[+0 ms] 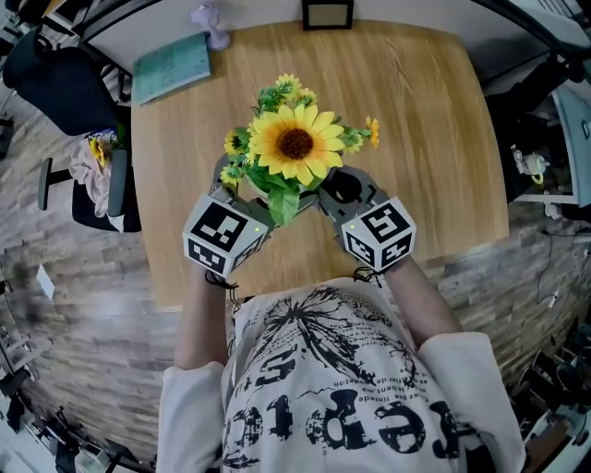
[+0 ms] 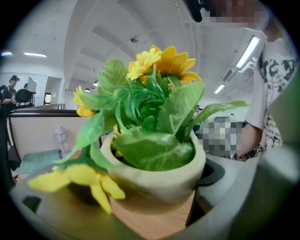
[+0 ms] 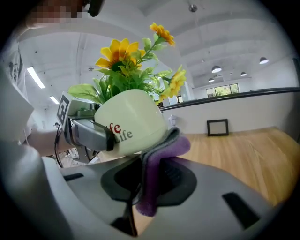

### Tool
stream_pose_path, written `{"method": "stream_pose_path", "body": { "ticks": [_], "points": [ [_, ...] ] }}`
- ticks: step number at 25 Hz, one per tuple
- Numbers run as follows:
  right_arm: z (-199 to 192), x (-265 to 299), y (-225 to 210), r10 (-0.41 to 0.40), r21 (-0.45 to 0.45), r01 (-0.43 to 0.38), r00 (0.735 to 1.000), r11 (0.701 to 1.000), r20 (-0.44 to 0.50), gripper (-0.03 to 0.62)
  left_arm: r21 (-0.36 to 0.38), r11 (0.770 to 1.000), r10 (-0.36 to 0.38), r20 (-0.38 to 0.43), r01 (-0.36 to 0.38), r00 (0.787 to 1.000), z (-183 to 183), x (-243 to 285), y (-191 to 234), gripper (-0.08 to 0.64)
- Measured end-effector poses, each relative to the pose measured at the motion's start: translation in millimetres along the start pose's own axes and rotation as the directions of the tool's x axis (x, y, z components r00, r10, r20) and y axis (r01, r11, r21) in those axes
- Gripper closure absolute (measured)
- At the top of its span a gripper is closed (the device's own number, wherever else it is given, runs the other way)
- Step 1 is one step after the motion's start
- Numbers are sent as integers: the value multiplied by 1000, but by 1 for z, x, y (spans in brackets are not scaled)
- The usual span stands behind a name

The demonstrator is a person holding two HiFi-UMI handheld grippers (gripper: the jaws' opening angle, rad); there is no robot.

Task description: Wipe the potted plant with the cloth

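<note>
The potted plant, a big sunflower [image 1: 295, 143] with small yellow blooms and green leaves, stands in a pale green pot [image 3: 133, 122] over the near part of the wooden table [image 1: 416, 120]. My left gripper [image 1: 235, 199] is shut on the pot [image 2: 159, 180]; one of its fingers [image 3: 89, 133] lies along the pot's side. My right gripper [image 3: 150, 187] is shut on a folded purple and grey cloth [image 3: 157, 159], whose top edge presses against the pot's lower wall. In the head view the leaves hide the pot and the cloth, and the right gripper [image 1: 346, 189] sits right of the plant.
A teal book [image 1: 171, 66] lies at the table's far left corner, beside a small lilac figure [image 1: 212, 23]. A dark picture frame [image 1: 328, 14] stands at the far edge. A black office chair [image 1: 65, 83] is left of the table.
</note>
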State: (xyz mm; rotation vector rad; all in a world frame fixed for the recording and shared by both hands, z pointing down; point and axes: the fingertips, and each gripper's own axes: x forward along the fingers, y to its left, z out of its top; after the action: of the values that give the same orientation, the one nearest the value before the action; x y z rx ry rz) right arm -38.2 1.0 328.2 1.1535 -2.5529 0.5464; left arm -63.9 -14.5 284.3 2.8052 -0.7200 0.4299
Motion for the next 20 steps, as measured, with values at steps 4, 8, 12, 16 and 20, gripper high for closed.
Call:
{"method": "stream_pose_path", "body": {
  "ticks": [4,8,12,16,20],
  "points": [
    [5,6,13,50,-24,-49,999,998,22,518,-14,1000,-13,20,13,1000,6,-2,2,31],
    [6,12,29,84,-50,-83,996,995,19,518,-26,1000,-9,31,10,999,11,-4,4,30],
    [3,14,43,110,-42,-110,994,993,20,518,-27,1000,7,39,-6,999,13,-5,3,31],
    [0,15,51,138,-24,-138,990,990,9,517,-49,998,34,52,-32,998,13,-5,7,31],
    [-4,18,51,149,-18,-149,989,989,-8,517,-44,997,58,50,-56,997,11,-2,15,31]
  ]
}}
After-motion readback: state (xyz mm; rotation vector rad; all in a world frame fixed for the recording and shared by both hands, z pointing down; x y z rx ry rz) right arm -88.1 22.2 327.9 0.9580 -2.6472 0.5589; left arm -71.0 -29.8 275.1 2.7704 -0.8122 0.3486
